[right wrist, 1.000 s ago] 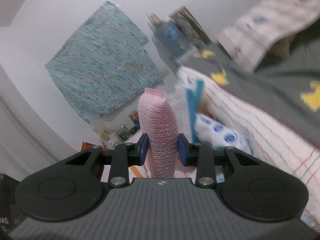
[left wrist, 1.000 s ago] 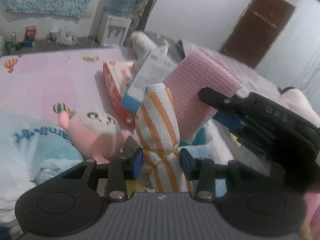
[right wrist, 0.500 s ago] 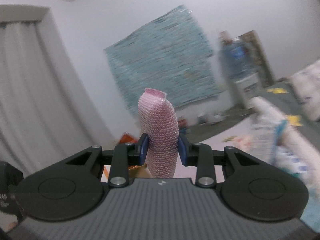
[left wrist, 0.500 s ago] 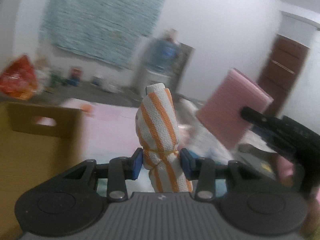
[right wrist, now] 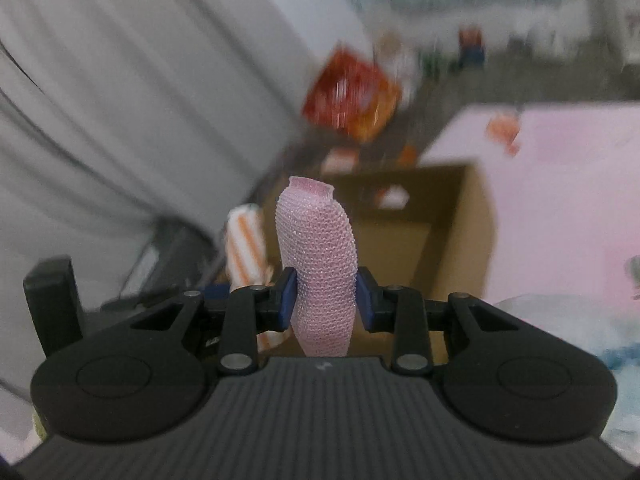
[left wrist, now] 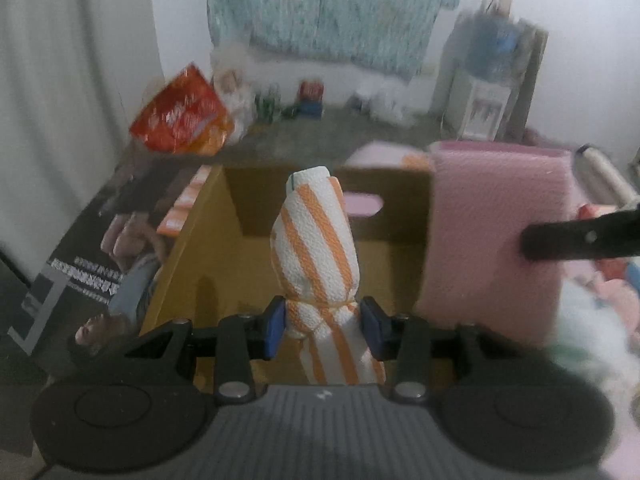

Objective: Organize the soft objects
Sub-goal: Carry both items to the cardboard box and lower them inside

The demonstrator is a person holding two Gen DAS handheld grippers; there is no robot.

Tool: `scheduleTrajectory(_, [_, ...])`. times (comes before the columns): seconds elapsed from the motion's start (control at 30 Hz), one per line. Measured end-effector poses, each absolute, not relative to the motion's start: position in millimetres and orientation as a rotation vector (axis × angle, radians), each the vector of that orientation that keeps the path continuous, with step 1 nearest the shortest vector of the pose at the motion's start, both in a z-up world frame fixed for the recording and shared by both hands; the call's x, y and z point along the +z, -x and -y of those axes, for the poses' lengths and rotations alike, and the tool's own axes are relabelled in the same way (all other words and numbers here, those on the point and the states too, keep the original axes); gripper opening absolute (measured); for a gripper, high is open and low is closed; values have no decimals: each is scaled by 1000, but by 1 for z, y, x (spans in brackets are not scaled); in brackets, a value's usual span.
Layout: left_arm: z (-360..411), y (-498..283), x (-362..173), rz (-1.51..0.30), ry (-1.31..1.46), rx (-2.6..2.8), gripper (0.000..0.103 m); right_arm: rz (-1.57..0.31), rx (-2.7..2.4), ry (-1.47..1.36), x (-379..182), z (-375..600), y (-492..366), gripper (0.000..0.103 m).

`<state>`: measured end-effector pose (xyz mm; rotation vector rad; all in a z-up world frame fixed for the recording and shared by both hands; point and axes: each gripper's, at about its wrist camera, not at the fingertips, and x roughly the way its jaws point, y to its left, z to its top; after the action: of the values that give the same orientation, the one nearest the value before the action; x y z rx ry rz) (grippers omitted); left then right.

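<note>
While a second ago both cameras face the bed clutter, now the cardboard box (left wrist: 208,240) fills both views. Left gripper (left wrist: 323,322) clamps the striped towel roll (left wrist: 316,248), right gripper (right wrist: 325,300) pinches the pink foam sheet (right wrist: 320,264) (drop-off looks close).

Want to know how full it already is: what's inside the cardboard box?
The cardboard box shows only bare brown walls and a handle cutout. Its floor is hidden behind the orange-striped cloth bundle and pink foam sheet.

White wall (left wrist: 180,20) at the back, a teal shaggy rug (left wrist: 328,12) hung on it. Pale curtain (left wrist: 60,80) on the left. Water dispenser (left wrist: 486,92) stood right. Grey floor (left wrist: 340,128), pink mat (right wrist: 560,184) on it. Light was dim, views blurred.
</note>
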<state>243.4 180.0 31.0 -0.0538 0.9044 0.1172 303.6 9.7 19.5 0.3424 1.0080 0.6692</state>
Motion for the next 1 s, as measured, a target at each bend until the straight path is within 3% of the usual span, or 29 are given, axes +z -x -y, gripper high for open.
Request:
scheduleTrajectory(0.3, [-225,-275,-18,-1074,-40,133,42,-1230,622,-321,-14,-95,-354,30])
scheduleTrajectory(0.73, [-238,-296,-52,-1095,-135,196,45,-1331,589,-364,-65,-109,-398,33])
scheduleTrajectory(0.8, [-236,-297,-54,-1084,-151,195,45,-1328,578,-350,-69,-106,-402,35])
scheduleTrajectory(0.87, [-233,-297,-53,-1070,-173,198,50,-1316,565,-336,-68,-102,-401,50])
scheduleTrajectory(1.0, [-231,-295,-48,-1044,-194,210,55,-1295,555,-317,-64,-97,-398,64])
